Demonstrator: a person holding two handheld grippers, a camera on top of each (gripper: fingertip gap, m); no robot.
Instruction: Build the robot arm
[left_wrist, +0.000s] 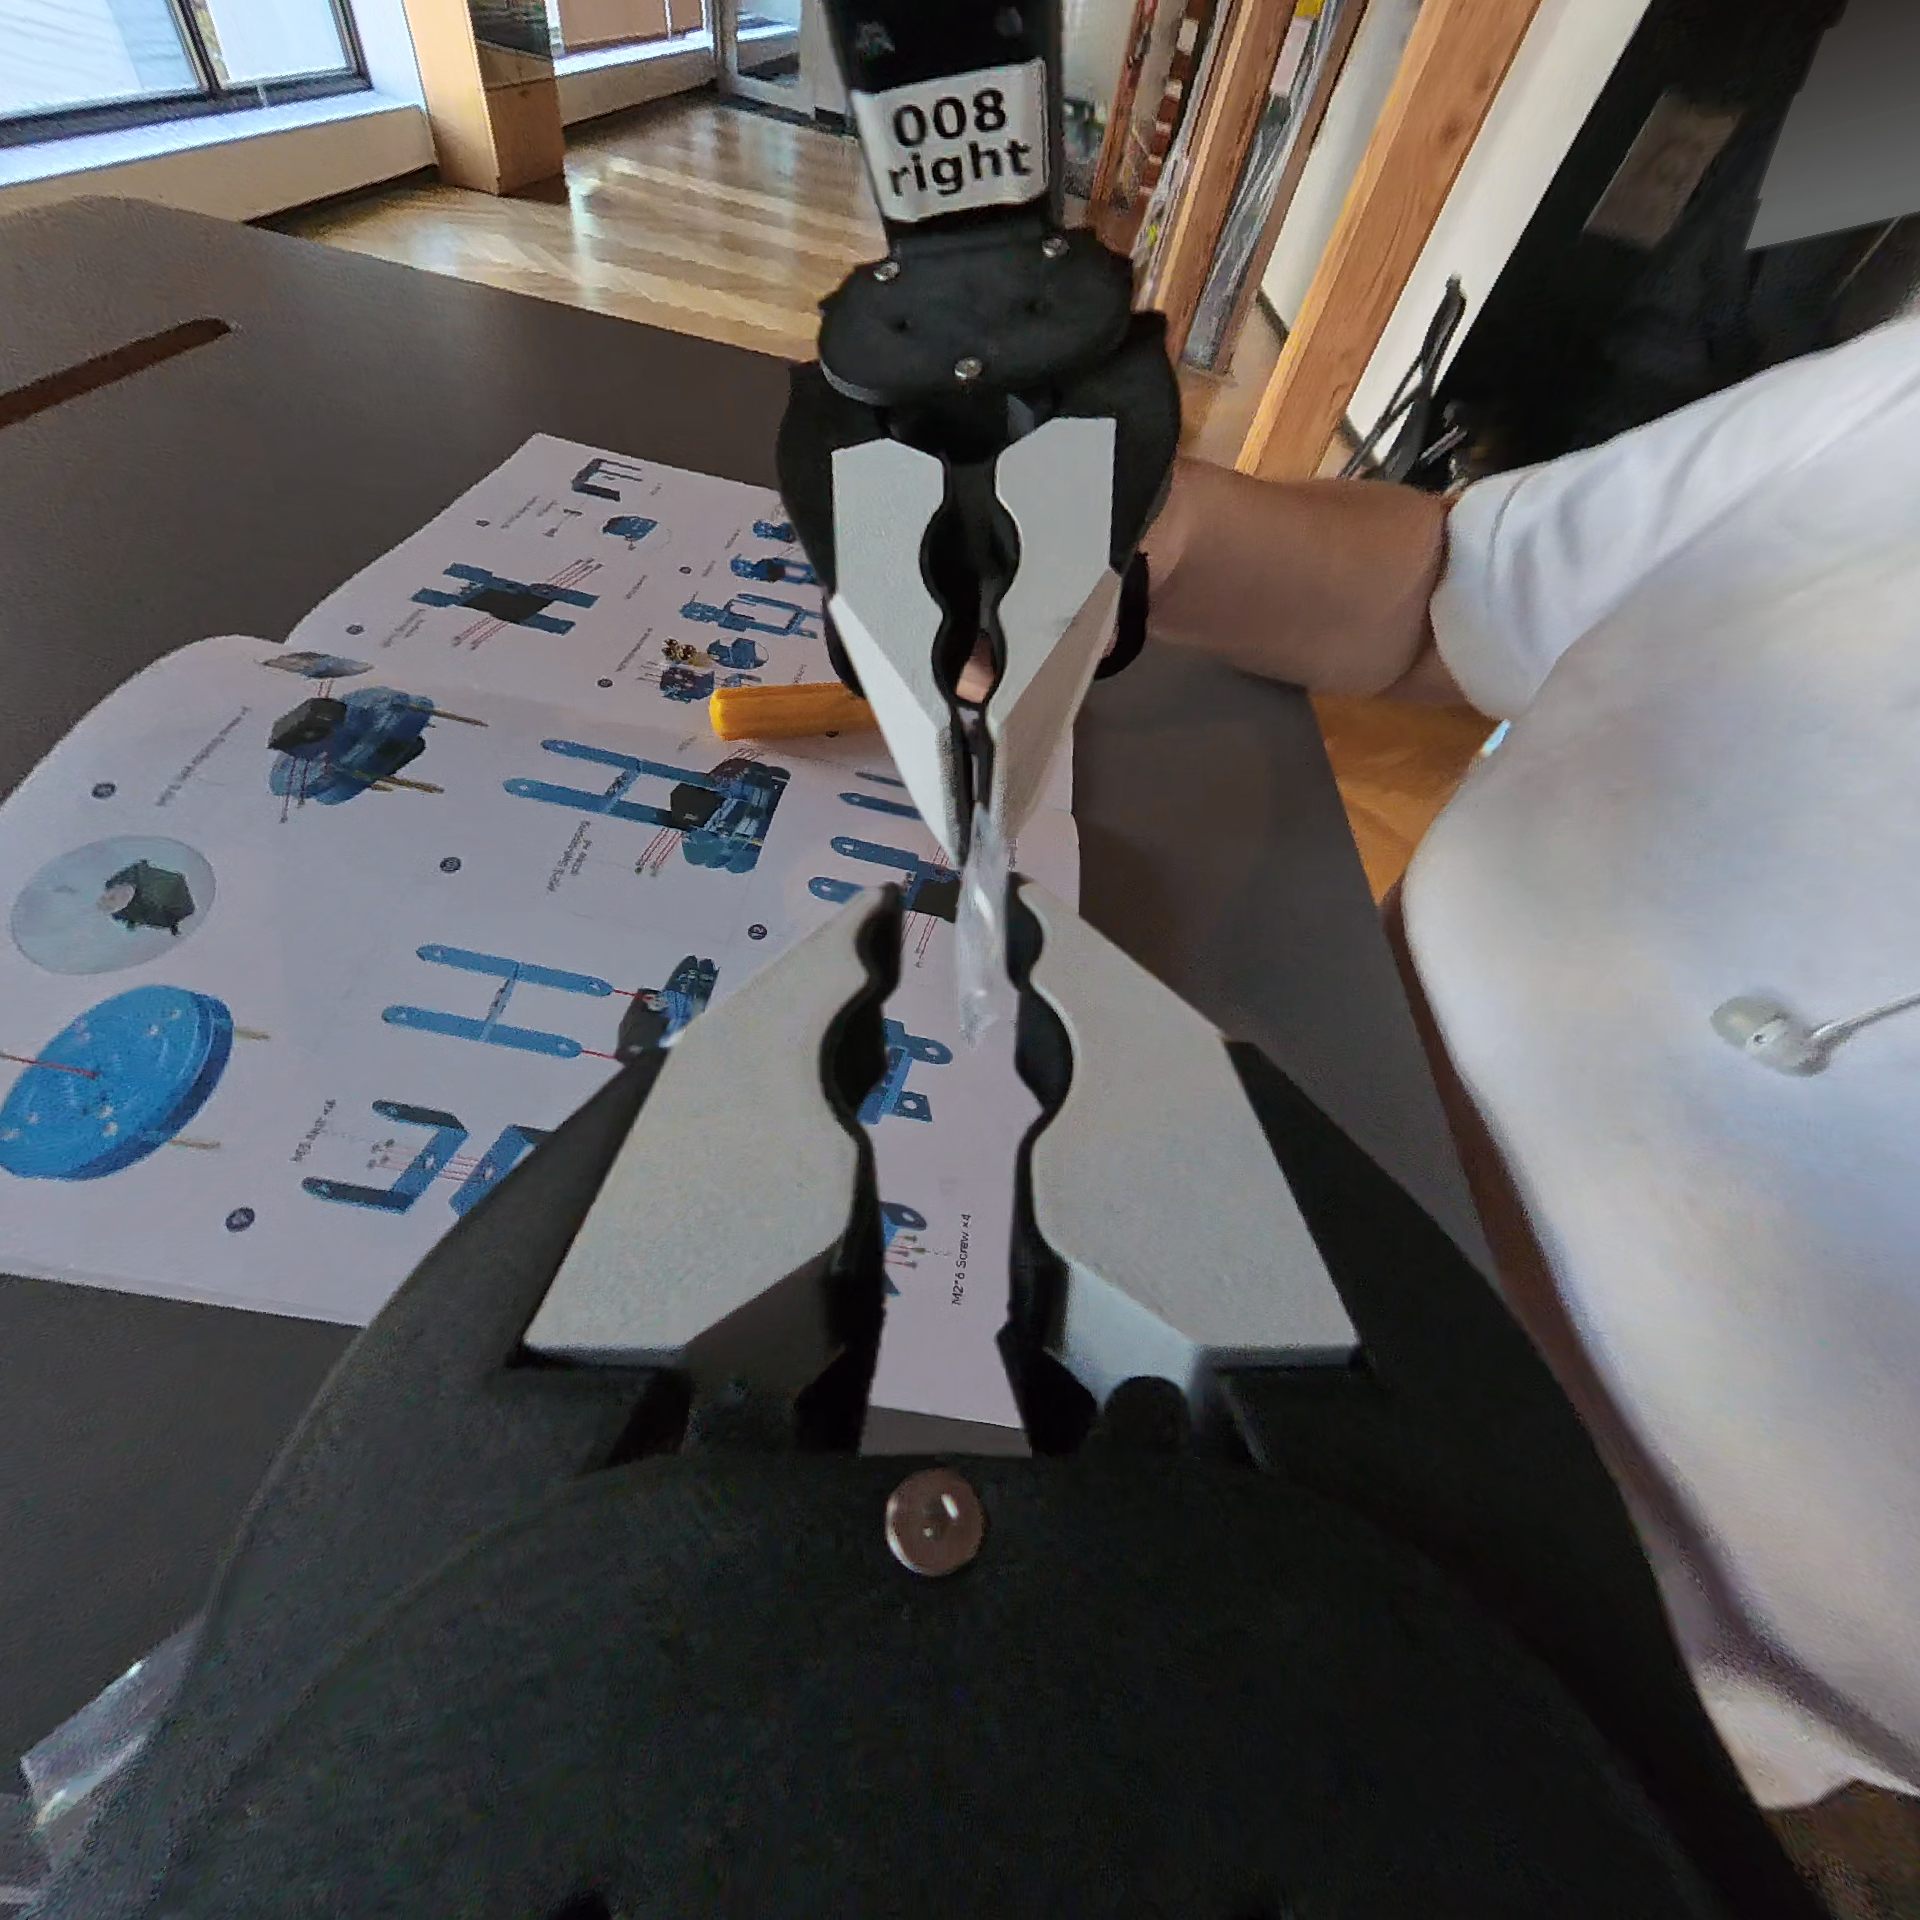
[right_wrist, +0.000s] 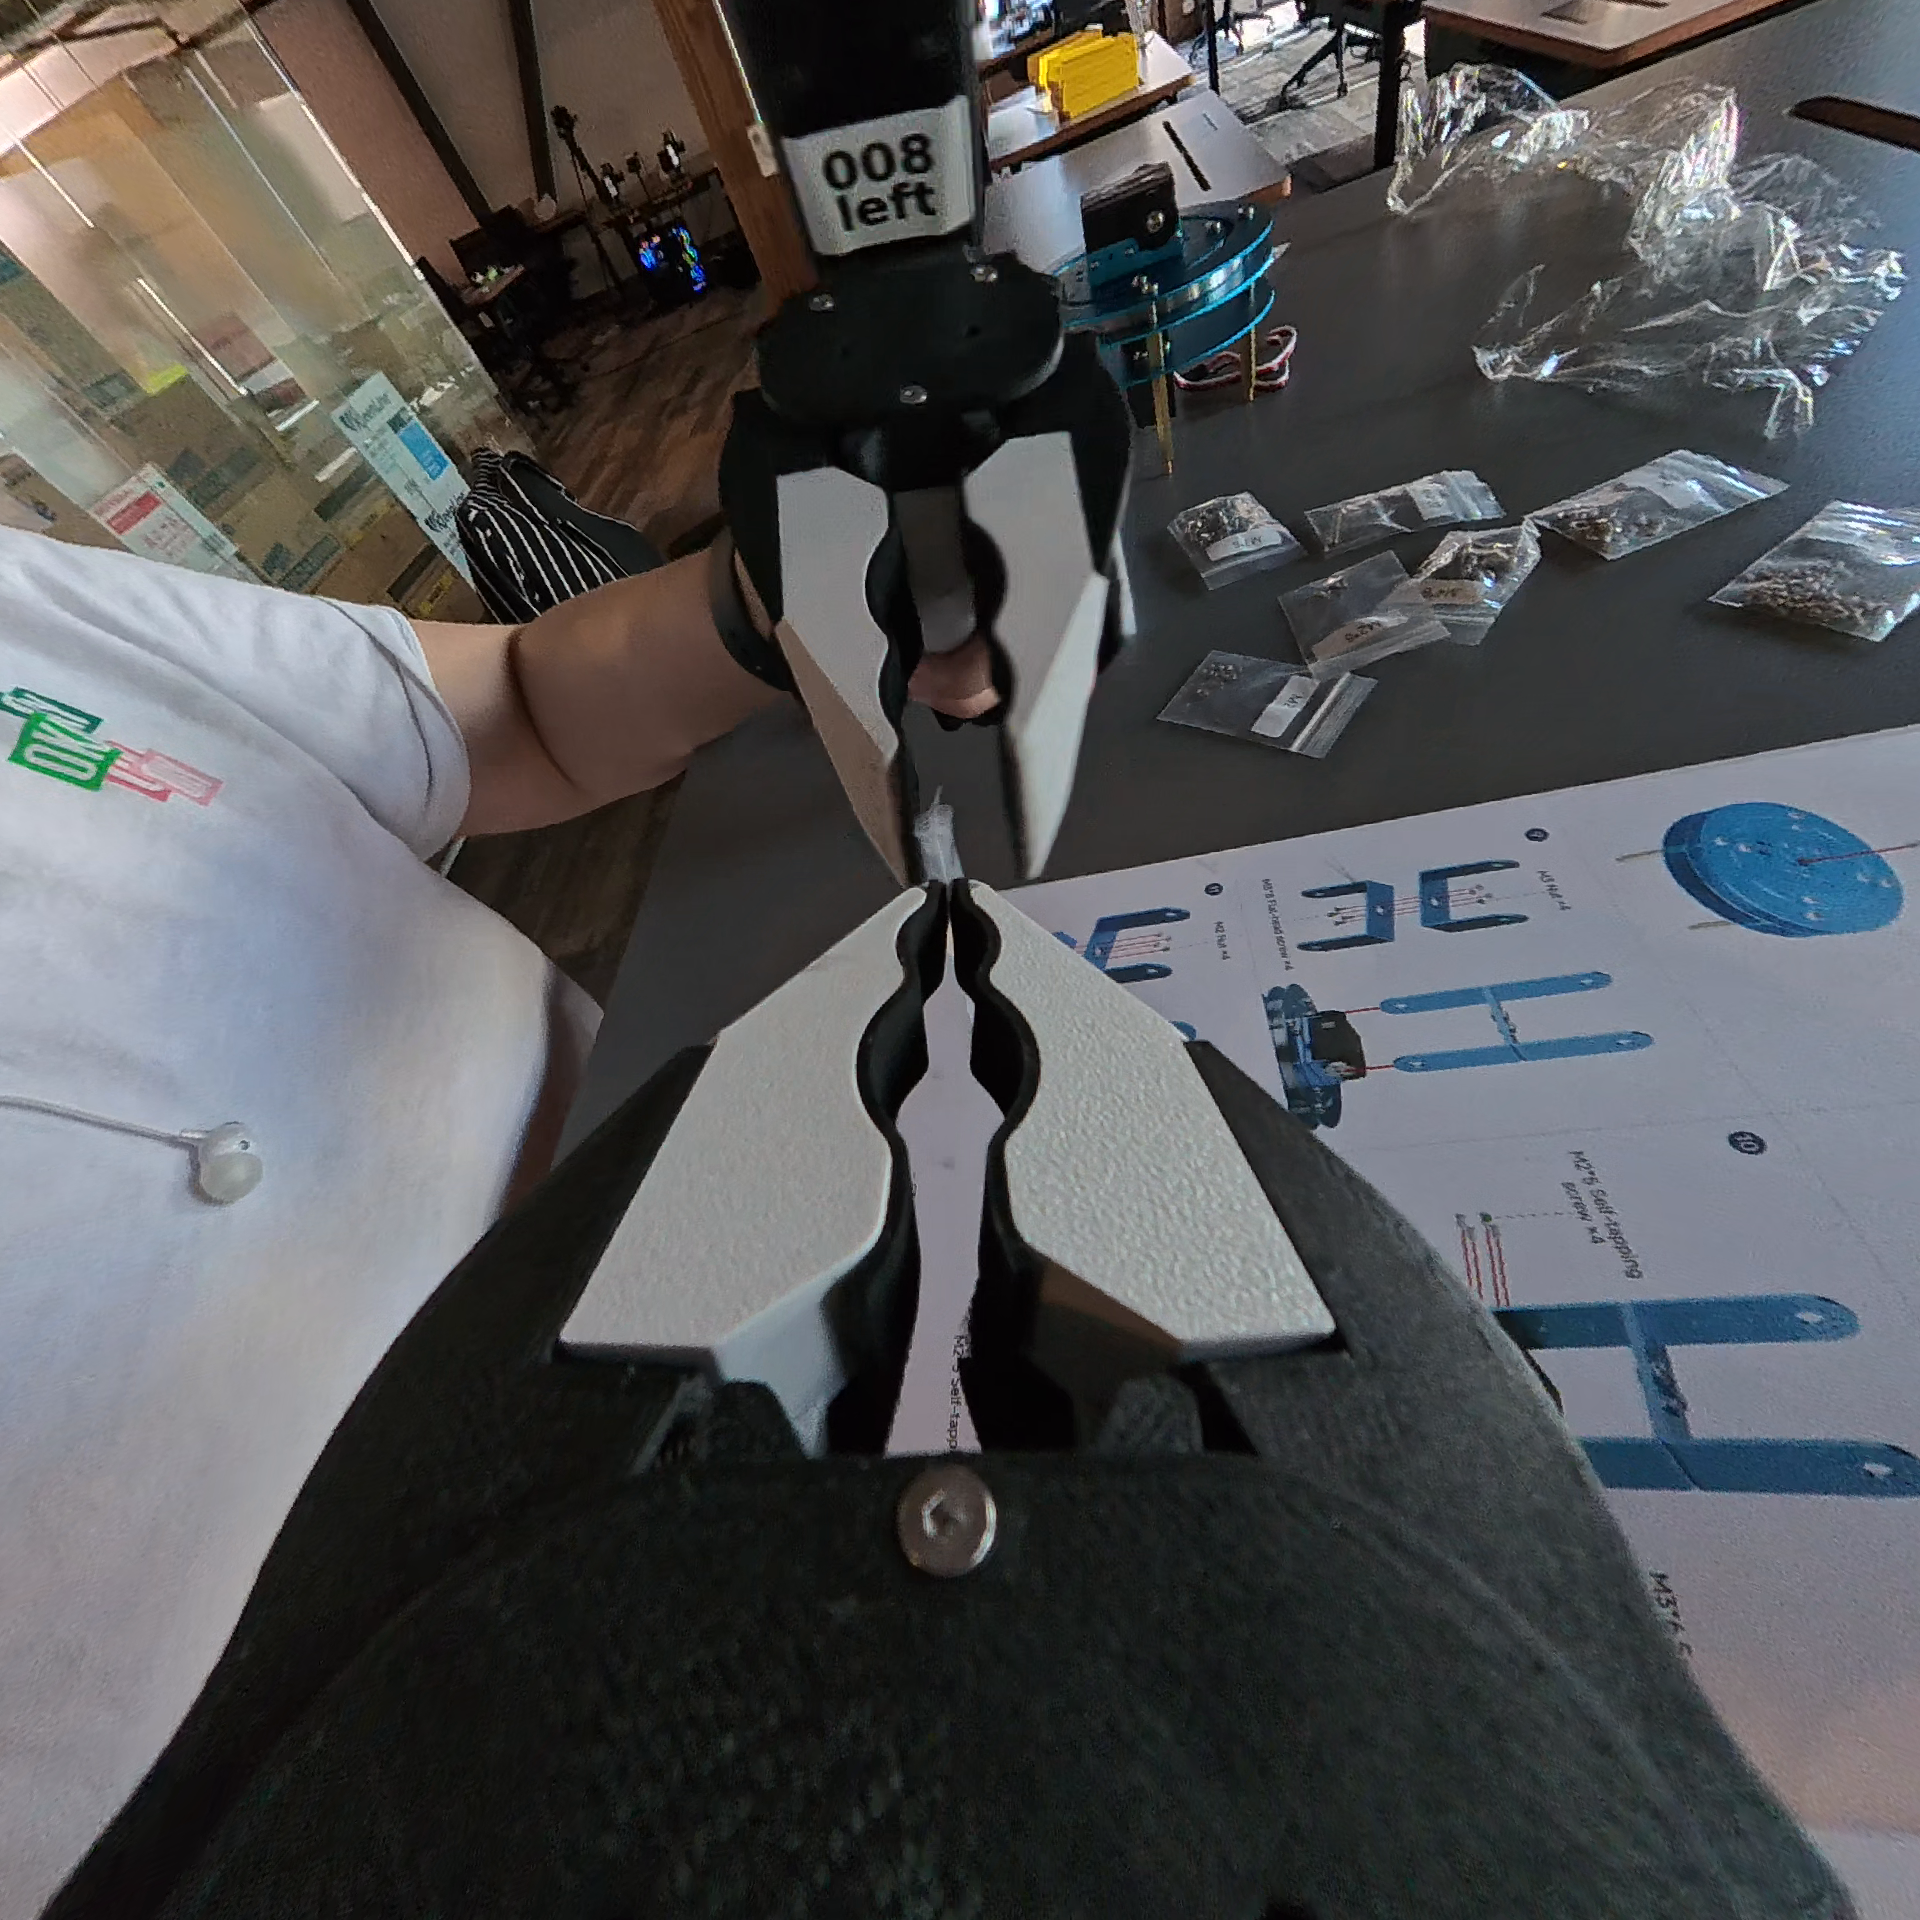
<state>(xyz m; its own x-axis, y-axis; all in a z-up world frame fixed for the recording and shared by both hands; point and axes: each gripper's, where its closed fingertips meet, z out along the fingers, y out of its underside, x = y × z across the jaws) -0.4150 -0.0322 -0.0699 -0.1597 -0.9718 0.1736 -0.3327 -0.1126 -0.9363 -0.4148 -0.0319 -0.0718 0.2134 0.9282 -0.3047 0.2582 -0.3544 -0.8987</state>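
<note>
My right gripper (right_wrist: 948, 888) is shut on a small clear plastic bag (right_wrist: 935, 831) and pinches it at the fingertips. In the left wrist view the right gripper (left_wrist: 975, 831) points toward the camera and the bag (left_wrist: 979, 956) hangs down from it. My left gripper (left_wrist: 954, 894) is open, its fingertips on either side of the bag without closing on it. It also shows in the right wrist view (right_wrist: 966, 868), open, tip to tip with the right gripper. Both are held above a printed assembly sheet (left_wrist: 416, 935).
The sheet (right_wrist: 1558, 1039) lies on a dark table (left_wrist: 312, 416). A yellow-handled tool (left_wrist: 790, 710) lies on the sheet. Several small bags of screws (right_wrist: 1351, 623), crumpled clear plastic (right_wrist: 1662, 239) and a blue round assembly (right_wrist: 1174, 281) sit farther off. A person in a white shirt (left_wrist: 1662, 935) stands close.
</note>
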